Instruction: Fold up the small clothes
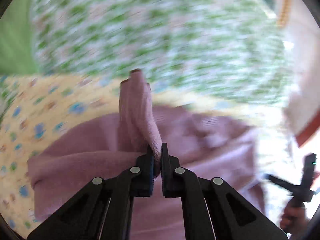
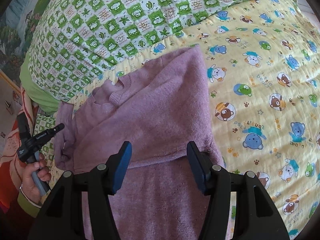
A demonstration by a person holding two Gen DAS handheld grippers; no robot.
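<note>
A small mauve knitted sweater (image 2: 156,120) lies on a yellow bear-print sheet (image 2: 260,92), with one side folded across its body and the collar at upper left. My right gripper (image 2: 159,154) is open and empty, just above the folded hem. My left gripper (image 1: 157,154) is shut on a fold of the sweater (image 1: 140,110), which stands up from the jaws. The left wrist view is blurred by motion. In the right wrist view, part of the left gripper's body (image 2: 34,140) shows at far left, held in a hand.
A green and white checked quilt (image 2: 120,20) lies bunched behind the sweater. A lime green pillow (image 2: 38,92) and an orange patterned cloth (image 2: 12,140) are at the left edge. The right gripper's handle (image 1: 300,182) shows at the left wrist view's right edge.
</note>
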